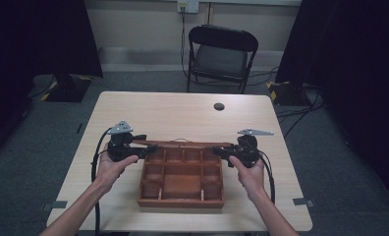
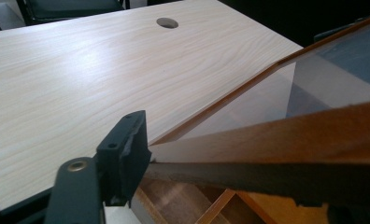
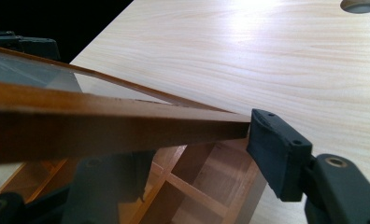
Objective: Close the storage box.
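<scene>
Both grippers, left and right, clamp the glazed lid by its corners above the box. Keep both level, move together.

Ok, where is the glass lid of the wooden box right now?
In the high view, the glass lid stands raised over the far edge of the wooden compartment box, between the left claw and right claw.

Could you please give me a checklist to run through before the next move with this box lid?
1. Glass lid raised off the wooden compartment box: ok.
2. Right claw closed on the lid's frame: ok.
3. Left claw pressing on the lid's frame: cannot tell.
4. Box flat on the table: ok.
5. Visible compartments empty: ok.
</scene>
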{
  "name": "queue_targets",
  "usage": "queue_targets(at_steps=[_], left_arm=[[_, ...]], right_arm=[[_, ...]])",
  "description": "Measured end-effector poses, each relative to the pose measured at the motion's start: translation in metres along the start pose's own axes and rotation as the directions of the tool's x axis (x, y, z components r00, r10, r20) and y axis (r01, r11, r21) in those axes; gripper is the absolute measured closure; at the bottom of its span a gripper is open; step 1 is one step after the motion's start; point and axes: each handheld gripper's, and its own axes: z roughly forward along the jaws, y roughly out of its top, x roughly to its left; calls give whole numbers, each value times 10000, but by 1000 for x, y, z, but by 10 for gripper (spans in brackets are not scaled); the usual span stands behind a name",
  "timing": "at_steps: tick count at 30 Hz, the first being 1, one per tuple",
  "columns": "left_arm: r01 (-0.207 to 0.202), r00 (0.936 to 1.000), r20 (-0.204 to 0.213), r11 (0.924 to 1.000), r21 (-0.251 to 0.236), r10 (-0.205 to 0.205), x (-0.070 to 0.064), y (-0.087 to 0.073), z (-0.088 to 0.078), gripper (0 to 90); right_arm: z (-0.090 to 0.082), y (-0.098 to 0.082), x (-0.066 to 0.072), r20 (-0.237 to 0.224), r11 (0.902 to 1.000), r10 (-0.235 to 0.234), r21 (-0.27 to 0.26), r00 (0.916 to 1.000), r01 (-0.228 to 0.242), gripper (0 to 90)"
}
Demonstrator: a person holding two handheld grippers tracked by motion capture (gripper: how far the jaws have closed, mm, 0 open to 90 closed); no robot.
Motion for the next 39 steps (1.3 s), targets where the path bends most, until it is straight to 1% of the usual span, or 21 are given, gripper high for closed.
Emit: queue_targets(at_steps=[1, 3, 4, 5, 8, 11, 14, 17, 18, 20, 21, 22, 23, 25, 27, 29, 31, 34, 36, 38, 39], left_arm=[[-74, 10000, -56, 10000, 25, 75, -1, -1, -1, 292], [-36, 10000, -46, 10000, -46, 36, -1, -1, -3, 251], [54, 10000, 79, 9999, -111, -53, -1, -2, -3, 239], [68, 9993, 372, 9998, -211, -60, 0, -3, -4, 228], [-194, 9989, 419, 9998, -87, 197, -1, -2, -7, 180], [-182, 9983, 551, 9998, -74, 186, -4, -4, -8, 177], [-223, 9986, 471, 9997, -58, 225, -6, -4, -8, 176], [-46, 9990, 440, 10000, -36, 47, -6, -5, -9, 159], [-23, 9989, 471, 10000, -64, 26, -6, -6, -9, 156], [-60, 9987, 513, 9999, -117, 66, -6, -8, -9, 156], [-145, 9985, 521, 9998, -109, 150, -6, -8, -9, 157], [-215, 9986, 481, 9997, -102, 219, -5, -9, -8, 158], [-72, 9988, 490, 9999, -155, 80, -5, -9, -8, 157], [7, 9984, 569, 9999, -148, 1, -5, -10, -7, 159], [-62, 9989, 472, 9999, -157, 70, -6, -11, -7, 159], [-97, 9985, 543, 9999, -117, 103, -7, -13, -7, 164], [-159, 9988, 471, 9998, -117, 164, -7, -14, -6, 165], [-142, 9988, 467, 9998, -132, 148, -7, -14, -6, 165], [-76, 9989, 452, 9999, -116, 81, -8, -14, -7, 163], [-80, 9991, 416, 9999, -83, 83, -8, -15, -7, 162], [-24, 9992, 411, 10000, -94, 28, -8, -16, -8, 163]], right_arm=[[0, -1, 0, -3, 10000, -11, 20, 10000, 11, 405], [0, -3, 0, -86, 10000, 30, 60, 10000, -30, 402], [-1, -3, -1, -106, 10000, 53, 43, 9999, -52, 400], [-1, -4, 0, -108, 10000, 78, 57, 9999, -78, 399], [-1, -6, 0, -149, 9999, 5, 136, 9999, -3, 382], [-3, -8, 0, -194, 9998, -1, 214, 9998, 6, 365], [-6, -9, 1, -130, 9992, -192, 343, 9997, 197, 340], [-12, -10, 2, -136, 9986, -345, 402, 9993, 351, 330], [-14, -11, 2, -171, 9984, -394, 390, 9991, 400, 322], [-18, -13, 0, -466, 9980, -499, 355, 9977, 516, 316], [-19, -15, -1, -461, 9972, -621, 389, 9970, 639, 306], [-20, -16, -2, -423, 9967, -689, 402, 9967, 706, 306], [-20, -17, -3, -306, 9964, -703, 461, 9971, 717, 311], [-19, -19, -6, -41, 9944, -817, 663, 9966, 818, 326], [-18, -21, -9, 161, 9948, -627, 819, 9979, 612, 332], [-17, -22, -14, 166, 9952, -335, 931, 9993, 318, 348], [-18, -21, -17, 449, 9947, -250, 1004, 9987, 204, 367], [-21, -20, -19, 727, 9950, -334, 960, 9968, 264, 384], [-23, -19, -21, 730, 9963, -201, 846, 9971, 138, 389], [-25, -16, -20, 840, 9970, -328, 721, 9959, 267, 388], [-27, -14, -19, 821, 9974, -260, 696, 9963, 203, 391]])
